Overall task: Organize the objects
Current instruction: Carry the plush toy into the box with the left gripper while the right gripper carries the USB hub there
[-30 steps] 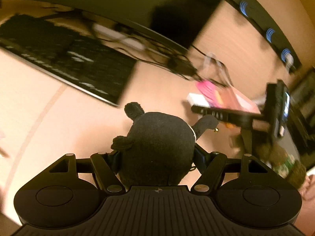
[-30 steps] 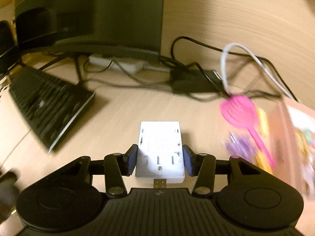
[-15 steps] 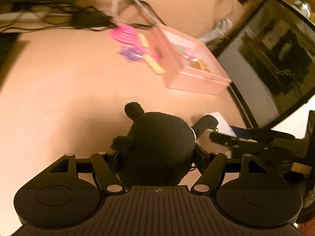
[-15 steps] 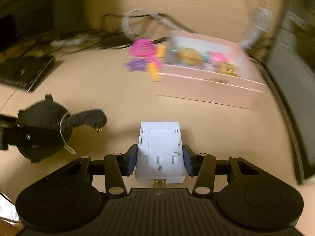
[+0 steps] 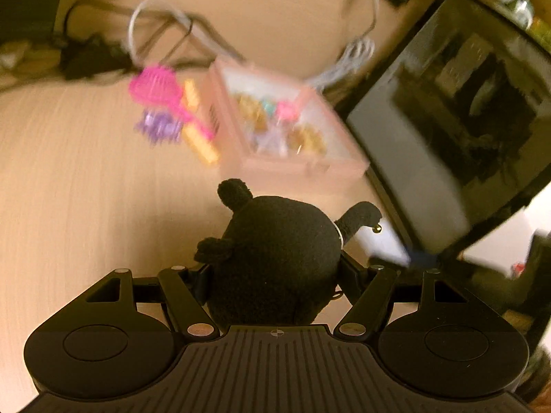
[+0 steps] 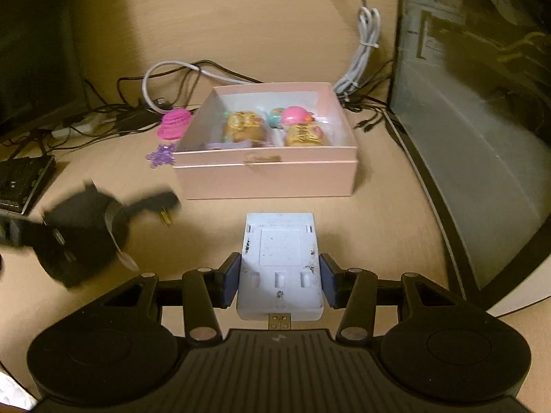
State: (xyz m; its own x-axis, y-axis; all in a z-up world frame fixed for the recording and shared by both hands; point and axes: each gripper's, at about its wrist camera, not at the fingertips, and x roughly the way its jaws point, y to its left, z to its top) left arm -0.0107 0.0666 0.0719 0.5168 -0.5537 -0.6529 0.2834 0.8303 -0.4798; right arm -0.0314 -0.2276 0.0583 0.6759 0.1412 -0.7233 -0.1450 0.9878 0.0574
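Note:
My left gripper (image 5: 273, 275) is shut on a round black plush toy (image 5: 275, 251) with small ears and a tail that carries a tiny bell; it hangs above the wooden desk. In the right wrist view the same plush toy (image 6: 82, 237) shows blurred at the left. My right gripper (image 6: 279, 275) is shut on a flat white device (image 6: 279, 261) with a USB plug at its near end. Just beyond both stands an open pink box (image 6: 265, 172) holding several small colourful toys. The pink box (image 5: 303, 168) lies ahead of the plush in the left wrist view.
A pink toy paddle (image 6: 174, 124), a purple snowflake piece (image 6: 162, 155) and a yellow piece (image 5: 199, 141) lie left of the box. Cables (image 6: 179, 69) trail behind it. A computer tower (image 6: 482, 120) stands at the right, a keyboard (image 6: 24, 182) at the left.
Both grippers swept right from the keyboard and monitor area to the pink box, still holding the plush and the white device. The box now lies straight ahead of the right gripper.

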